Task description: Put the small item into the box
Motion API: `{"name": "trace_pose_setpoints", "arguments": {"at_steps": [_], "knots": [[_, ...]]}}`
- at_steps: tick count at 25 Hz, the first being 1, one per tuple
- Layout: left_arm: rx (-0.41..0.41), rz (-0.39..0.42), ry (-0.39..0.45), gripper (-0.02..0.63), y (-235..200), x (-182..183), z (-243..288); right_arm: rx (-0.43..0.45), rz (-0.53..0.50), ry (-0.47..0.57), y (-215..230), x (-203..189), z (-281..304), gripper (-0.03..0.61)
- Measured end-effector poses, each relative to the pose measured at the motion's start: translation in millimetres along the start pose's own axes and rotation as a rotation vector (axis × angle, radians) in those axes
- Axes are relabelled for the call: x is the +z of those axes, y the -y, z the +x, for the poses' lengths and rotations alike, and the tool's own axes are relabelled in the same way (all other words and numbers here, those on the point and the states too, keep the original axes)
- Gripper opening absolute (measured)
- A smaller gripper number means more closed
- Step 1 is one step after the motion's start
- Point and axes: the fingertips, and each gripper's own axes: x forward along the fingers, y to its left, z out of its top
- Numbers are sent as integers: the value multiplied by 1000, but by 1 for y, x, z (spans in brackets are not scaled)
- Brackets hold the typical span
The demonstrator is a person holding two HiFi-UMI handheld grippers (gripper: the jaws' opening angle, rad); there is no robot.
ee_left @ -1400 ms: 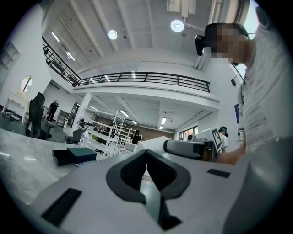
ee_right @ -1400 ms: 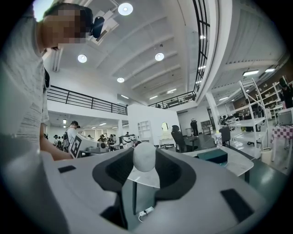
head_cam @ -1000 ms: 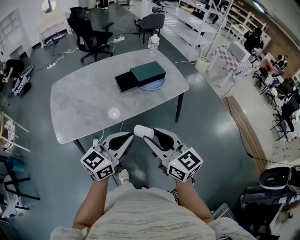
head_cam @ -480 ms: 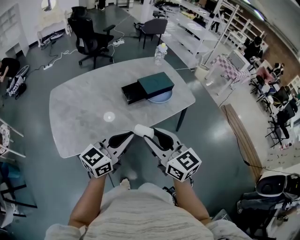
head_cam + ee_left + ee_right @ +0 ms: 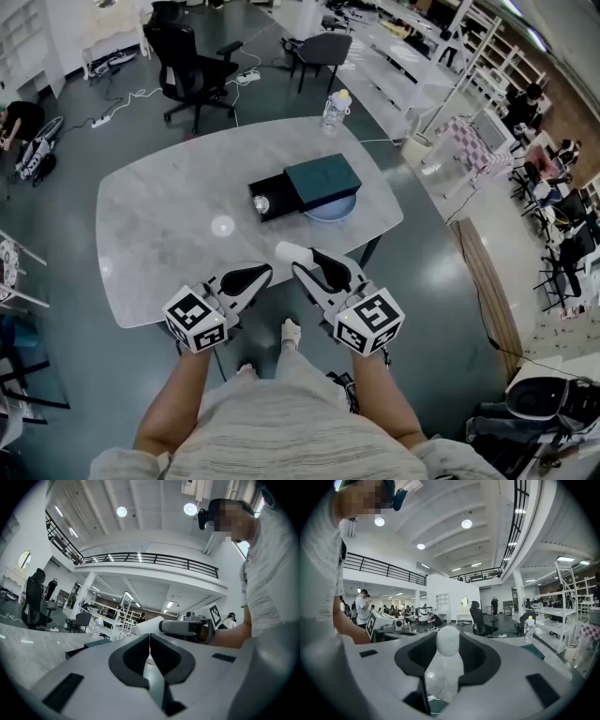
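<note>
A dark green box [image 5: 322,181] lies on a pale blue plate [image 5: 335,208] at the far right of the grey table [image 5: 159,234]. Its black drawer [image 5: 274,198] is pulled out to the left. My right gripper [image 5: 298,261] hovers over the table's near edge, shut on a small white rounded item [image 5: 290,252]. In the right gripper view the white item [image 5: 448,641] sits between both pads. My left gripper [image 5: 265,272] is beside it to the left, level with it. Its jaws are shut with nothing between them in the left gripper view [image 5: 150,641].
A water bottle [image 5: 335,111] stands at the table's far edge behind the box. A small pale disc [image 5: 222,225] lies mid-table. A black office chair [image 5: 187,56] and a grey chair [image 5: 323,49] stand beyond the table. White shelving [image 5: 441,56] lines the right side.
The table and box have come nearer and lower in the head view as the person steps forward. Both grippers keep their pose, the white item still in the right one.
</note>
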Motion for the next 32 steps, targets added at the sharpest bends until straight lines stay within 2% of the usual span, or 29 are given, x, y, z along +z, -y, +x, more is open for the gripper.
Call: {"name": "trace_pose_setpoints", "arguments": {"at_steps": [9,15,23,28,32], "knots": [[108,-18,36,21,-84,11,65,96,-15,-43,93,3,59,163],[192,14,66,21,-129,10,104,163,-68,-116,149,-13,95,163],[296,69,92,21,-178,8,107,206,-96,-215,176,-39,144,163],[355,141,50,21,-211,7,106,193,-109,-277,188,-54,179,163],[383,159,31,21,-236,2,100,174,-128,-340,195,-70,204,163]]}}
